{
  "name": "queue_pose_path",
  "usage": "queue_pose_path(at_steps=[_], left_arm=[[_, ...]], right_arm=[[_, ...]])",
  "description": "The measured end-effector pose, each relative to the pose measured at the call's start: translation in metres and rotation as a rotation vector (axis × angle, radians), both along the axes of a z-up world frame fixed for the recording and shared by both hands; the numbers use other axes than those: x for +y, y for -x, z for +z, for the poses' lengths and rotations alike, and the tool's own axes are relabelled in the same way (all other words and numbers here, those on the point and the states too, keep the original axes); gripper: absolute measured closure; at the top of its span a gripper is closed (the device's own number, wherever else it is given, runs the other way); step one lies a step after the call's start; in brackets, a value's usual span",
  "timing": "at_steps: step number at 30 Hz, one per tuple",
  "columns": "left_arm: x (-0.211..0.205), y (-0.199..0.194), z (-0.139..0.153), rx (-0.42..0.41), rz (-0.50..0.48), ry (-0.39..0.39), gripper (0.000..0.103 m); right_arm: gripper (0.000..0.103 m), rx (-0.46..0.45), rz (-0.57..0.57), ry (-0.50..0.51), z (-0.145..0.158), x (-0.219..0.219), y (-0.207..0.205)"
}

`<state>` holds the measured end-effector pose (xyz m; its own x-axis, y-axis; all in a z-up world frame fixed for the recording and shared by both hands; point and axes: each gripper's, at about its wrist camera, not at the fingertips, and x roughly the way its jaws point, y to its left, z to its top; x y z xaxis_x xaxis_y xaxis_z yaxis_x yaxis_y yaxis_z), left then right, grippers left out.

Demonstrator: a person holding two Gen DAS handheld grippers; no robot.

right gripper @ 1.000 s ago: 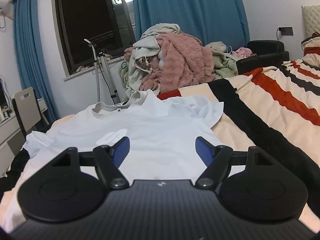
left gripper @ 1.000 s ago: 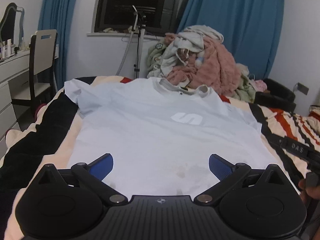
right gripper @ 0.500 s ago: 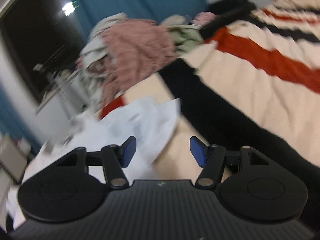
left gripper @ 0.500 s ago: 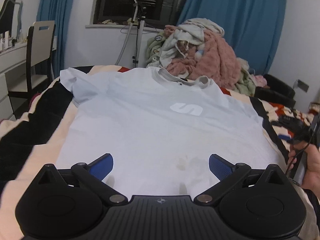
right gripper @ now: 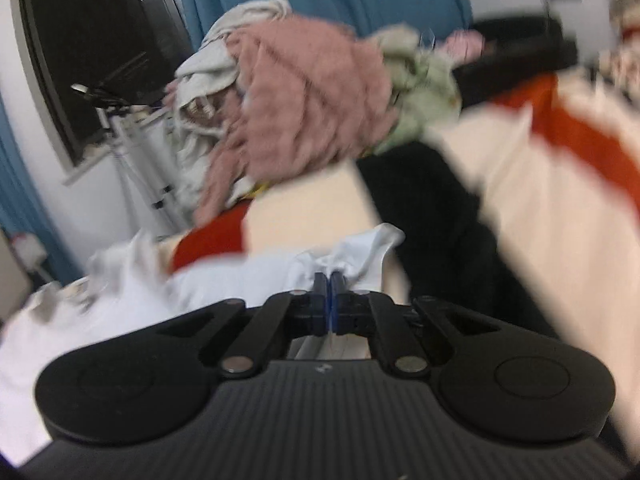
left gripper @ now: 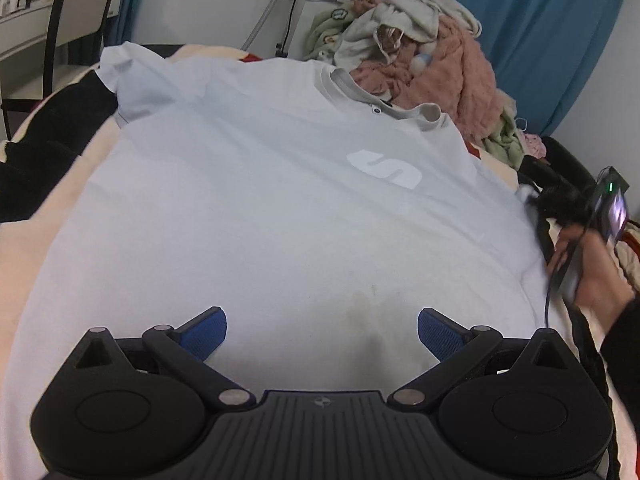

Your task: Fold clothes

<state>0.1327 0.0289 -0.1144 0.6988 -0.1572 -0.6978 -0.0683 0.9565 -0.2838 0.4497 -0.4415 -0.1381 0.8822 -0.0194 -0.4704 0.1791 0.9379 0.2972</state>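
A pale blue-white T-shirt (left gripper: 280,208) with a white logo lies spread flat, front up, on the striped bed. My left gripper (left gripper: 322,330) is open and empty, hovering over the shirt's lower hem. My right gripper (right gripper: 329,284) is shut on the shirt's right sleeve (right gripper: 360,248), which bunches up at the closed blue pads. In the left wrist view the right gripper (left gripper: 560,208) shows blurred at the shirt's right edge, held by a hand.
A pile of pink, white and green clothes (left gripper: 420,52) sits at the far end of the bed; it also shows in the right wrist view (right gripper: 304,92). The striped blanket (right gripper: 560,184) lies to the right. A chair (left gripper: 68,12) stands at the left.
My right gripper swung to the shirt's right sleeve and closed on it. My left gripper stayed open and moved lower and closer over the shirt's hem.
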Motion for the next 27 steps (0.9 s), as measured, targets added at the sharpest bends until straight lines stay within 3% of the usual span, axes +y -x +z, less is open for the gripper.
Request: queue_pose_path(at_steps=[3, 7, 10, 15, 16, 17, 19, 27], left_arm=[[-0.004, -0.008, -0.003, 0.005, -0.004, -0.005, 0.000], [-0.010, -0.018, -0.006, 0.004, -0.026, -0.038, 0.000], [-0.013, -0.021, -0.007, -0.005, -0.030, -0.061, 0.000], [-0.017, -0.021, -0.003, -0.042, -0.027, -0.098, 0.000], [-0.017, -0.021, -0.001, -0.053, -0.026, -0.106, 0.000], [-0.017, -0.019, 0.001, -0.063, -0.027, -0.113, 0.000], [-0.018, -0.014, 0.006, -0.091, -0.028, -0.132, 0.000], [-0.009, 0.022, 0.027, -0.179, -0.035, -0.153, 0.000]], right_arm=[[0.099, 0.017, -0.060, 0.200, 0.019, -0.011, -0.031], [0.100, 0.095, -0.136, 0.357, 0.009, -0.028, -0.054], [0.099, 0.081, -0.180, 0.365, 0.000, -0.043, -0.053], [0.091, 0.020, -0.213, 0.168, -0.002, -0.055, -0.020], [0.079, 0.012, -0.207, 0.142, -0.001, -0.051, -0.008], [0.057, 0.004, -0.201, 0.117, -0.001, -0.047, 0.004], [0.032, -0.017, -0.177, 0.084, 0.004, -0.034, 0.030], [0.032, -0.095, 0.011, 0.111, 0.055, 0.048, 0.155]])
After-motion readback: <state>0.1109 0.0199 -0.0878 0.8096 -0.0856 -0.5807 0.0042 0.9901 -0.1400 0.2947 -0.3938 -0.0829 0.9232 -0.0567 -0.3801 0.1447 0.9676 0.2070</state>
